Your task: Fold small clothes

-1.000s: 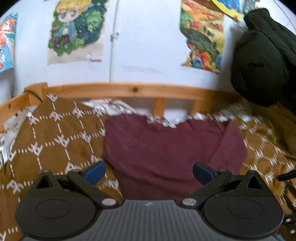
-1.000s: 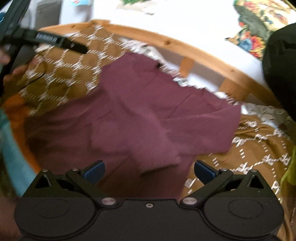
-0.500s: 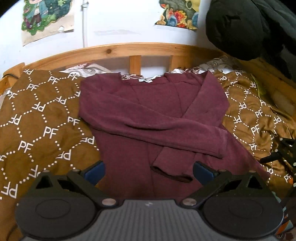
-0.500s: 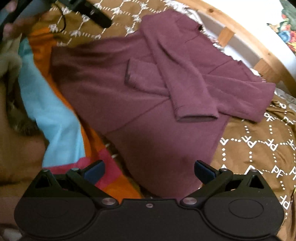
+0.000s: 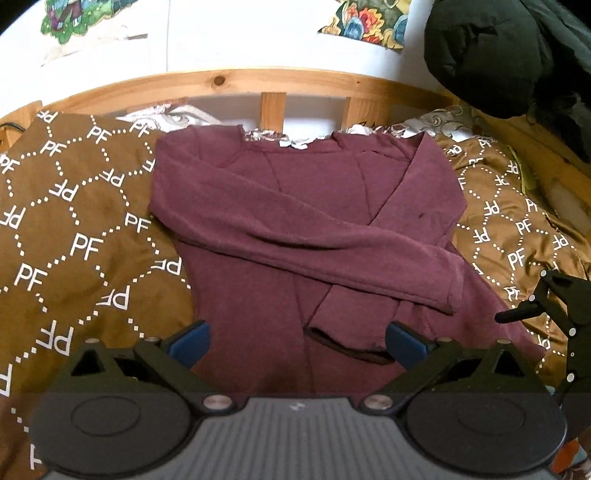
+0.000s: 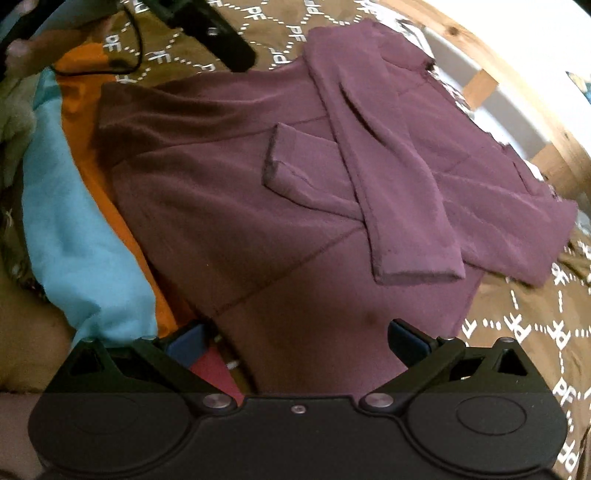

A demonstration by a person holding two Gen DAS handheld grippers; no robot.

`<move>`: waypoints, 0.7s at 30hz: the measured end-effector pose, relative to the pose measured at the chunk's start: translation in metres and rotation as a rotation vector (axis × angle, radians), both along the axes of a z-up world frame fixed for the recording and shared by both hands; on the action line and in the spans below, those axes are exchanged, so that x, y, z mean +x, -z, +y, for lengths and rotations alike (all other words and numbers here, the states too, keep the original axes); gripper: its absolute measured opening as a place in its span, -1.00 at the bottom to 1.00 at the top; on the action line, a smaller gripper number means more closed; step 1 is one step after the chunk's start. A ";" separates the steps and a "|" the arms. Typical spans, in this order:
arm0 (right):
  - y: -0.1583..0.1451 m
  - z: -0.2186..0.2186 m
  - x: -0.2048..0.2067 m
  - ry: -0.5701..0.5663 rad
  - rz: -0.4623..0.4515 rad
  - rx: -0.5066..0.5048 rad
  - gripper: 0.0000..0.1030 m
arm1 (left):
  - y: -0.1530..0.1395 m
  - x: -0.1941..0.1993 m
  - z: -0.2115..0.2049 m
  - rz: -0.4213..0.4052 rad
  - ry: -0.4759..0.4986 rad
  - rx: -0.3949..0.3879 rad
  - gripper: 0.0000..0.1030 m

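Observation:
A maroon long-sleeved shirt [image 5: 295,206] lies flat on a brown patterned bedspread [image 5: 74,229], collar toward the wooden headboard. Both sleeves are folded across its front and cross each other. My left gripper [image 5: 295,341] is open and empty, hovering above the shirt's lower hem. My right gripper [image 6: 295,341] is open and empty, over the shirt [image 6: 295,177] near its lower right side. The right gripper also shows at the right edge of the left wrist view [image 5: 532,306].
A wooden headboard [image 5: 273,79] runs behind the bed. A dark jacket [image 5: 498,55] hangs at the upper right. Blue and orange cloth [image 6: 74,229] lies beside the shirt's hem. The left gripper's black body [image 6: 207,26] shows in the right wrist view.
Both grippers have pulled back and up from the shirt, so more of it shows. The sleeves lie crossed on the front. Both grippers stay open.

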State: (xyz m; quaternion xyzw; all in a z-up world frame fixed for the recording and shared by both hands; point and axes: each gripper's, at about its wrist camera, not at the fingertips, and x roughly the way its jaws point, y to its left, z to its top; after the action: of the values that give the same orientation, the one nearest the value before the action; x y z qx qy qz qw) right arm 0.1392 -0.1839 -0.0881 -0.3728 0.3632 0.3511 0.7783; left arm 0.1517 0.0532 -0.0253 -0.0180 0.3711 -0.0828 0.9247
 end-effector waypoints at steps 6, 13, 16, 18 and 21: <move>-0.001 0.008 0.004 -0.015 -0.040 0.019 0.90 | 0.004 0.010 0.013 0.032 -0.029 -0.050 0.99; -0.007 0.014 0.015 -0.031 0.072 0.081 -0.31 | 0.003 0.015 0.025 0.050 -0.060 -0.094 0.99; -0.008 0.019 0.019 -0.053 0.113 0.087 -0.61 | 0.003 0.015 0.025 0.047 -0.048 -0.094 0.99; -0.011 0.020 0.023 -0.044 0.130 0.101 -0.72 | 0.003 0.015 0.023 0.047 -0.040 -0.094 0.99; -0.017 0.016 0.035 0.014 0.165 0.147 -0.79 | 0.002 0.014 0.023 0.042 -0.026 -0.107 0.99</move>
State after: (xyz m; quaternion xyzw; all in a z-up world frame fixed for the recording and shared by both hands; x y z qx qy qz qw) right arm 0.1737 -0.1675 -0.0713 -0.2822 0.4021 0.4008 0.7734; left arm 0.1658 0.0762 -0.0273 -0.0739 0.3853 -0.0902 0.9154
